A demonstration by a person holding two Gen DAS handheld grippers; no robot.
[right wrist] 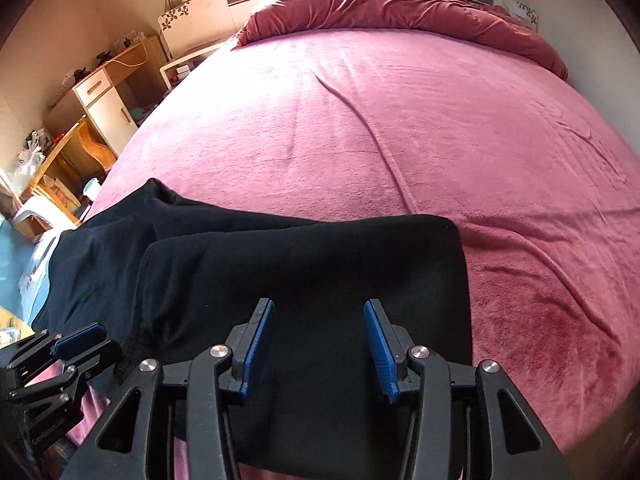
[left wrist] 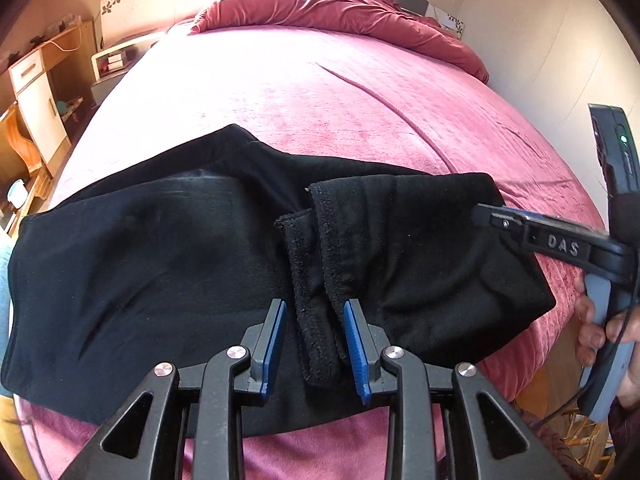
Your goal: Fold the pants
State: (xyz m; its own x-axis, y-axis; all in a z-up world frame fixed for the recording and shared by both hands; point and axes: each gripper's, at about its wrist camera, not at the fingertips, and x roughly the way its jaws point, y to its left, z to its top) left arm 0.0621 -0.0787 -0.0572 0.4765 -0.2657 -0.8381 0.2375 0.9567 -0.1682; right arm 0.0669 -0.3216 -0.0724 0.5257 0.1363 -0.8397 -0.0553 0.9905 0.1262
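A home bedroom — pink-covered bed (right wrist: 400,128), rumpled duvet (right wrist: 400,4) (wooden desk (right wrist: 92,92) alongside).

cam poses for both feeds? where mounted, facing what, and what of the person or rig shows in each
Left wrist: on the left gripper, looking down its fingers at the pants' folded-over cuffs; the right gripper and right hand show at the right edge.
Right wrist: on the right gripper, over the folded end of the pants; the left gripper shows lower left.
Shared: the black pants, the bed, the quilt, the desk.

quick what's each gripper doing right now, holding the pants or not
left gripper: open, holding nothing, hems of the black pants between its fingers.
right gripper: open, holding nothing, above the pants.
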